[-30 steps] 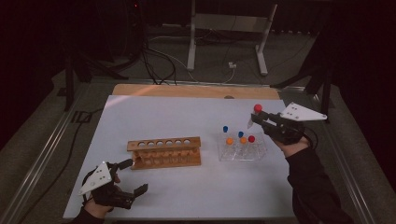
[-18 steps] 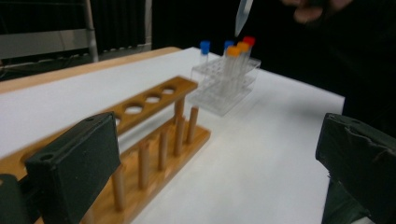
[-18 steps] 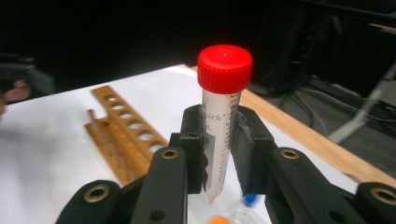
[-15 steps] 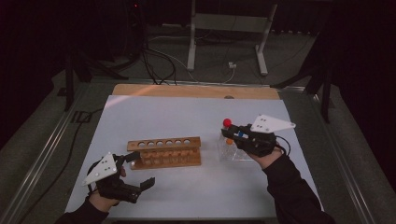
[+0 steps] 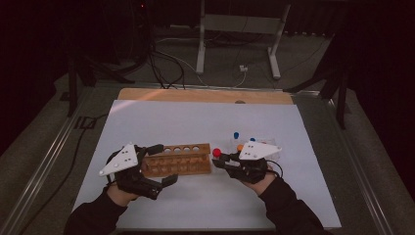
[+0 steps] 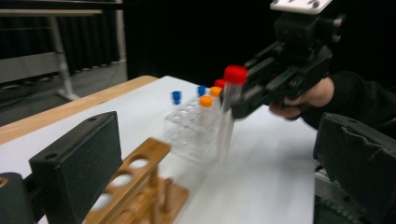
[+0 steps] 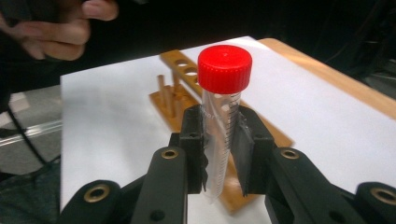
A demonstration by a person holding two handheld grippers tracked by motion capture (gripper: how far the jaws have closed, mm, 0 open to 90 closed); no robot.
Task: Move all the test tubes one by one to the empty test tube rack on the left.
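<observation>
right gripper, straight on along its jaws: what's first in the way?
Probably the wooden rack. The right gripper, shut on the red-capped tube, points at its near end; depth is unclear.

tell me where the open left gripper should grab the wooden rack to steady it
Probably the near short end of the wooden rack, approached from the left gripper's side. Its open jaws already straddle that end, and the drilled top board gives flat edges while leaving the holes free for the red-capped tube.
</observation>
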